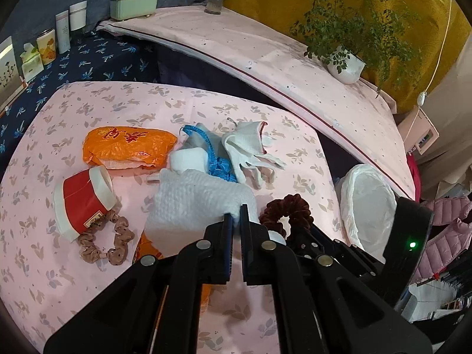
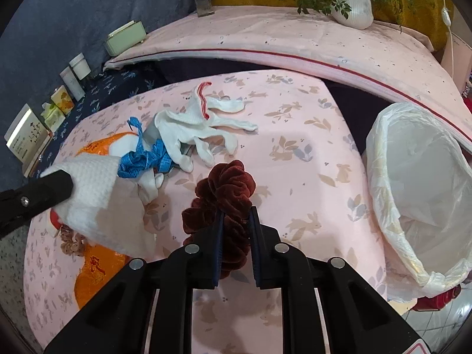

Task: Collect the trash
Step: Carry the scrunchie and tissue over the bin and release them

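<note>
My left gripper (image 1: 235, 214) is shut on a white paper towel (image 1: 194, 203) and holds it above the pink table (image 1: 88, 265); the towel also shows in the right wrist view (image 2: 94, 183). My right gripper (image 2: 235, 216) is shut on a dark red scrunchie (image 2: 224, 194), which also shows in the left wrist view (image 1: 287, 211). A bin lined with a white bag (image 2: 424, 183) stands at the table's right edge, also seen in the left wrist view (image 1: 368, 203).
On the table lie an orange plastic bag (image 1: 126, 146), a red and white paper cup (image 1: 84, 200) on its side, a brown scrunchie (image 1: 103, 244), a blue tape (image 1: 216, 162) and white gloves (image 1: 250, 150). A potted plant (image 1: 346, 65) stands on the bench behind.
</note>
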